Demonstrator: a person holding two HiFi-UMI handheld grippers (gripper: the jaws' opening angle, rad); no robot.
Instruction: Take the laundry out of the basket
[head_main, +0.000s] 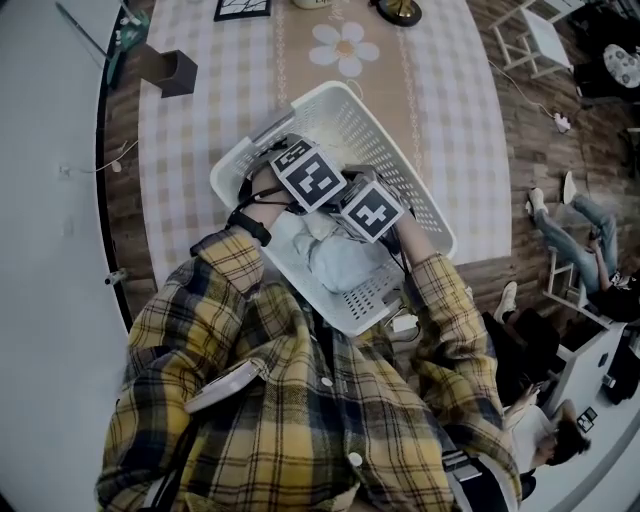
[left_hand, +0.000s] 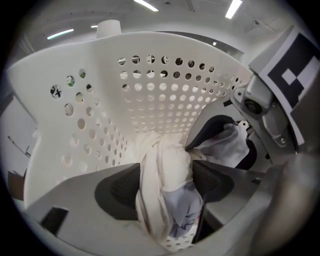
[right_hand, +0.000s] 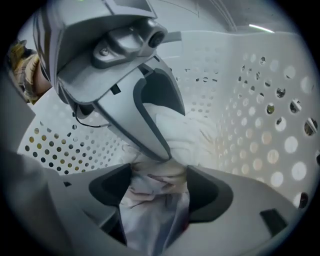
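Left tool (left_hand: 166, 186): standing with jaws apart, straddling a bunched cream fold and, by the look of it, not yet squeezing it.
Laundry (head_main: 338, 262): pale crumpled cloth, lying in the near end of the white perforated plastic basket (head_main: 390, 140).
Right tool (right_hand: 160, 189): gaping wide over a pale grey fold, just beside the left one.
Doing it well: closing both on thick folds, then lifting straight up.
Around: checked-cloth worktop (head_main: 200, 160) carrying a dark box (head_main: 172, 72).
In the way: basket walls crowding both tools; cloth possibly snagging.
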